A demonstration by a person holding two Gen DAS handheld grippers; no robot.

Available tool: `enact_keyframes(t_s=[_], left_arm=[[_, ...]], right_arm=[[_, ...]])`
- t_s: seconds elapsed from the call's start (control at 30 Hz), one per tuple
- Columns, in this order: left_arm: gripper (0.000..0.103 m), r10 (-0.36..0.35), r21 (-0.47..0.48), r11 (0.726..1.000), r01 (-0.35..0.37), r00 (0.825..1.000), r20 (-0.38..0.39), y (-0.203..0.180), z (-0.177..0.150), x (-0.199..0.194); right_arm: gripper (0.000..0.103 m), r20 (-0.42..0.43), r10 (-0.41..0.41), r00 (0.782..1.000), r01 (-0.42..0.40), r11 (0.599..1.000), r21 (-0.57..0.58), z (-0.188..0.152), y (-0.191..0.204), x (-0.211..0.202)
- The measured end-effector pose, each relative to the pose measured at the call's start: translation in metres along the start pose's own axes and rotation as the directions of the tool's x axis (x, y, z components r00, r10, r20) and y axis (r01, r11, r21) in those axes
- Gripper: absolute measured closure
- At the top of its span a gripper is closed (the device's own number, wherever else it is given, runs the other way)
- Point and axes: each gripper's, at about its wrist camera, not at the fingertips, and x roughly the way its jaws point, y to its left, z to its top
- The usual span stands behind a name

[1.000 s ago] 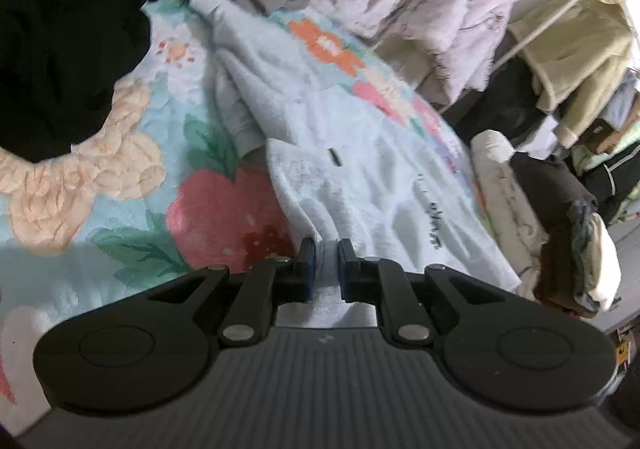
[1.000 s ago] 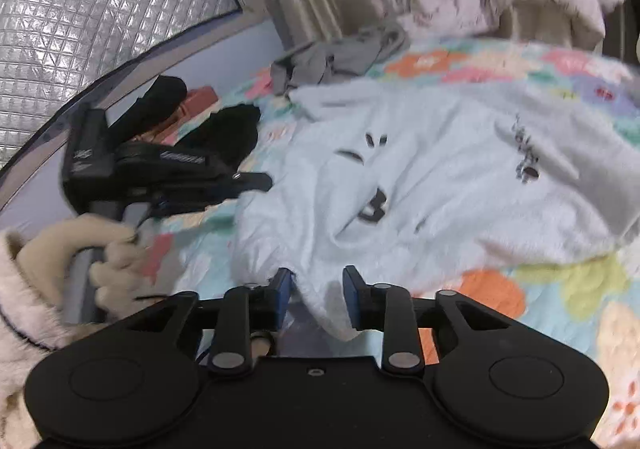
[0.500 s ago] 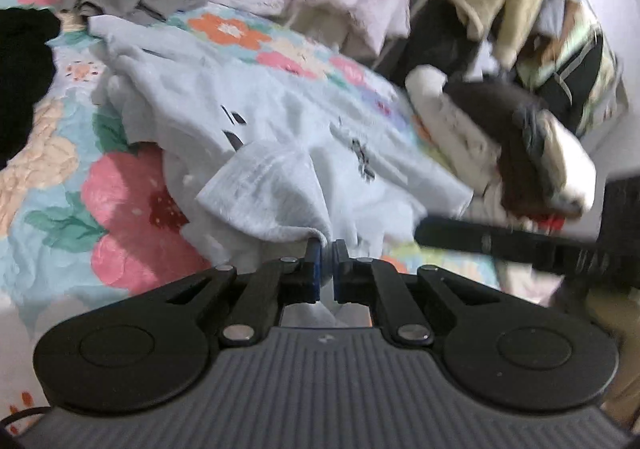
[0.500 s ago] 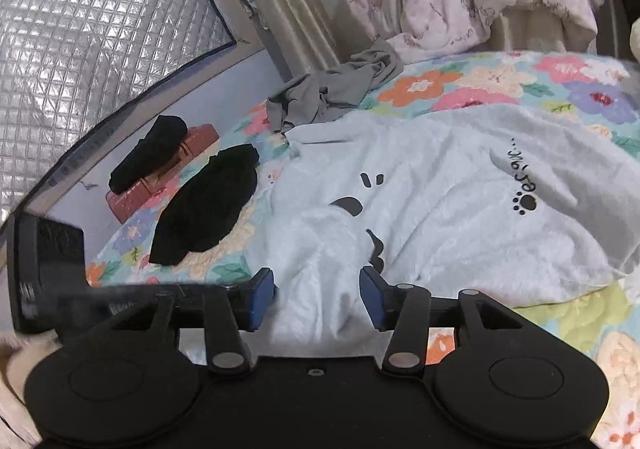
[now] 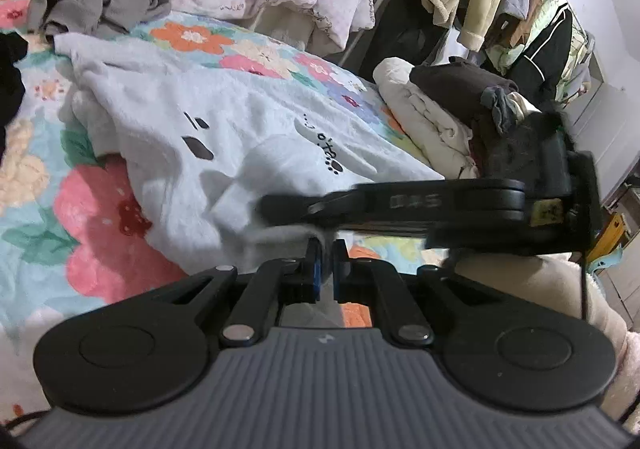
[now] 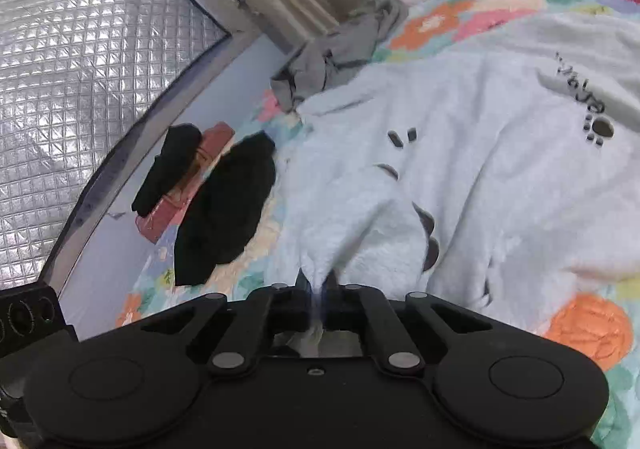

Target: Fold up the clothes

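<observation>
A pale blue fleece top with black face marks and a paw print lies spread on the floral quilt. My left gripper is shut on its near hem. My right gripper is shut on a bunched fold of the same top, lifting it slightly. The right gripper also shows in the left wrist view, crossing just above the left fingertips.
A black garment and a grey garment lie on the quilt's far side. A red box with a black item lies by the foil wall. Folded clothes are stacked beside a clothes rack.
My right gripper was open around the hem and has shut on it. My left gripper kept its grip and swung right, bringing the right gripper close across its view.
</observation>
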Motion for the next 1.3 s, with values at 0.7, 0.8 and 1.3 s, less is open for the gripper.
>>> enact_keyframes(t_s=[0.7,0.8,1.3], left_arm=[[0.047,0.279,-0.29,0.919,-0.268,0.96,-0.005,0.16,0.09,0.068],[0.052,0.255,-0.349,0.906,-0.239,0.967,0.001,0.171,0.088,0.084],[0.098,0.435,-0.099,0.9,-0.425,0.852,0.29,0.12,0.132,-0.013]], right_arm=[[0.097,0.167,-0.508,0.845,0.533,0.824,-0.19,0.017,-0.047,-0.102],[0.097,0.166,-0.482,0.86,0.507,0.842,-0.186,0.019,-0.048,-0.101],[0.096,0.161,-0.161,0.974,0.188,0.968,-0.167,0.025,0.003,-0.115]])
